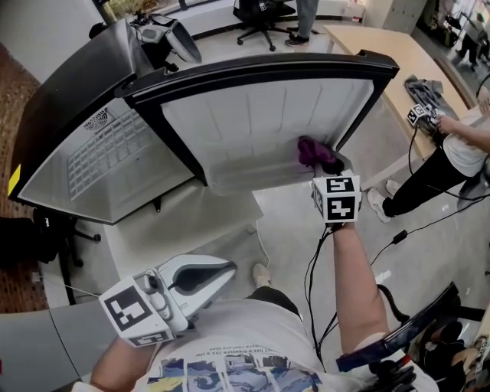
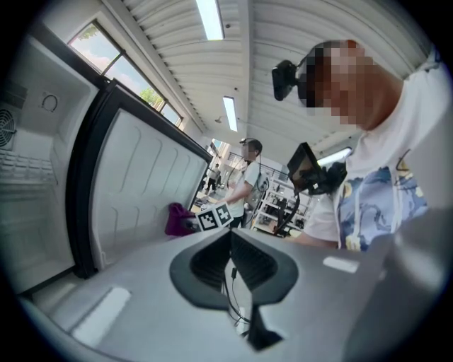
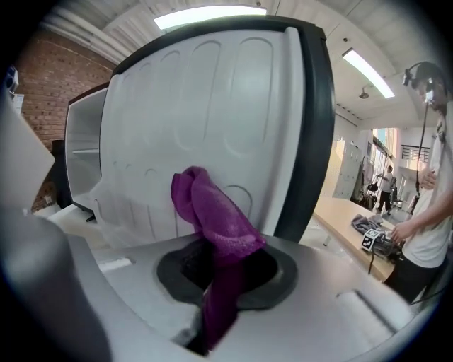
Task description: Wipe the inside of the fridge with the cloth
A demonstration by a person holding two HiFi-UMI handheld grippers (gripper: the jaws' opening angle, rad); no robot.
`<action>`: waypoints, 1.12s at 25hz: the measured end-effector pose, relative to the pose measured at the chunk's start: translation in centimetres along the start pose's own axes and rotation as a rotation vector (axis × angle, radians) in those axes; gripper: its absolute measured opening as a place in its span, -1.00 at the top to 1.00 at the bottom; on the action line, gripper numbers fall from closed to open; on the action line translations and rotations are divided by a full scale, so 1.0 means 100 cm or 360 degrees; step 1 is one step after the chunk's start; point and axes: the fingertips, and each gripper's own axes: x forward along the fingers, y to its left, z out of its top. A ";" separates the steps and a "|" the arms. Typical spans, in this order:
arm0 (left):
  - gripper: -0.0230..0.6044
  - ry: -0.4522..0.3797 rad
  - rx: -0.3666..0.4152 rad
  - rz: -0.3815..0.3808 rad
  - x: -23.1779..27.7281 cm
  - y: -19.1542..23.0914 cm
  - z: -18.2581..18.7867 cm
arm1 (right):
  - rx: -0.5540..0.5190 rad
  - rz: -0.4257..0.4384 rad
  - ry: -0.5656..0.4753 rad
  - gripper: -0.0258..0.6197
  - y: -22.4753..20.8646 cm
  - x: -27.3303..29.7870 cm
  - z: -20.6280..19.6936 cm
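Observation:
The black fridge stands open, with its white inside (image 1: 99, 153) at the left and the white inner face of its door (image 1: 253, 115) ahead. My right gripper (image 1: 327, 167) is shut on a purple cloth (image 1: 315, 151) and holds it against the lower right of the door's inner face. In the right gripper view the cloth (image 3: 212, 212) sticks up out of the shut jaws in front of the door panel (image 3: 212, 99). My left gripper (image 1: 228, 268) hangs low by my body, shut and holding nothing. From the left gripper (image 2: 230, 235) view, the cloth (image 2: 175, 219) shows far off.
A wire shelf (image 1: 103, 157) sits inside the fridge. Another gripper (image 1: 164, 34) lies on top of the fridge. To the right a person (image 1: 452, 153) stands at a wooden table (image 1: 383, 53). Cables (image 1: 398, 237) trail over the floor. An office chair (image 1: 260, 23) stands behind.

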 end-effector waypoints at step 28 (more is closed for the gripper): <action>0.90 -0.0053 0.0019 -0.0047 -0.039 -0.007 -0.005 | 0.0093 0.0141 -0.0276 0.76 0.068 -0.081 0.074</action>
